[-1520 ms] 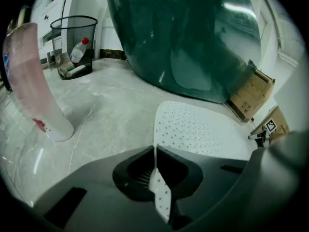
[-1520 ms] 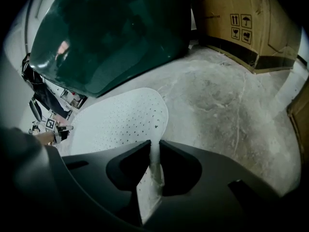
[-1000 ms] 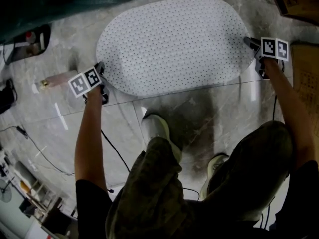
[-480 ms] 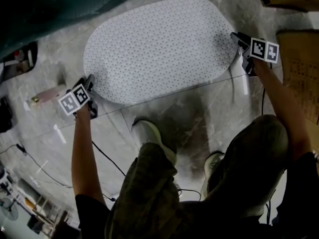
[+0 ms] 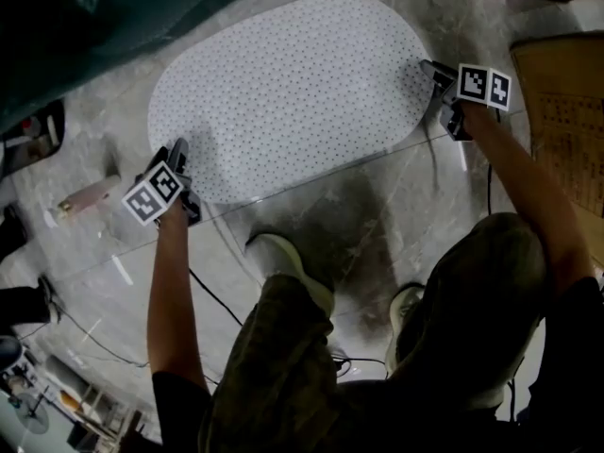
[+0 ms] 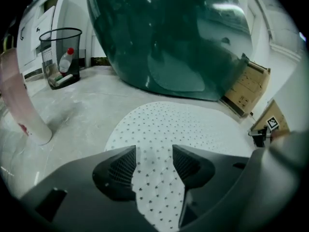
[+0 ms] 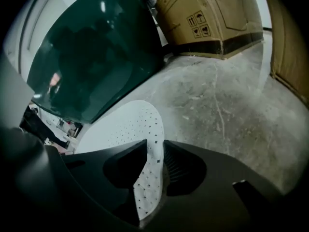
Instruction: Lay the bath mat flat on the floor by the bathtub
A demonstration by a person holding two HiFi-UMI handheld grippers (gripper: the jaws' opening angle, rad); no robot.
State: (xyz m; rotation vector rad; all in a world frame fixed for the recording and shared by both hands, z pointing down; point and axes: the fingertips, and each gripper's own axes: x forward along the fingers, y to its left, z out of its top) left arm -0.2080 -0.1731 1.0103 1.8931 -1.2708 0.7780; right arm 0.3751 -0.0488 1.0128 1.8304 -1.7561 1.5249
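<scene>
A white oval bath mat (image 5: 283,92) with small dark dots lies spread on the grey stone floor beside the dark green bathtub (image 5: 85,17). My left gripper (image 5: 177,151) is at the mat's left end. In the left gripper view its jaws (image 6: 154,153) are opening and stand wide apart over the mat (image 6: 193,124), with neither pad pressing on it. My right gripper (image 5: 432,70) is at the mat's right end. There its jaws (image 7: 155,149) are closing around the raised mat edge (image 7: 137,124), which stands in the gap; no pad visibly presses on it.
A pink bottle (image 5: 85,196) lies on the floor left of the mat. A wire bin (image 6: 60,54) with a bottle stands beyond it. Cardboard boxes (image 5: 562,111) line the right side. The person's shoes (image 5: 288,253) and cables (image 5: 212,291) are just in front of the mat.
The left gripper's jaws have let go of the mat's left end and spread. Both grippers stay at the mat's ends. The camera has shifted, so the mat sits further left in view.
</scene>
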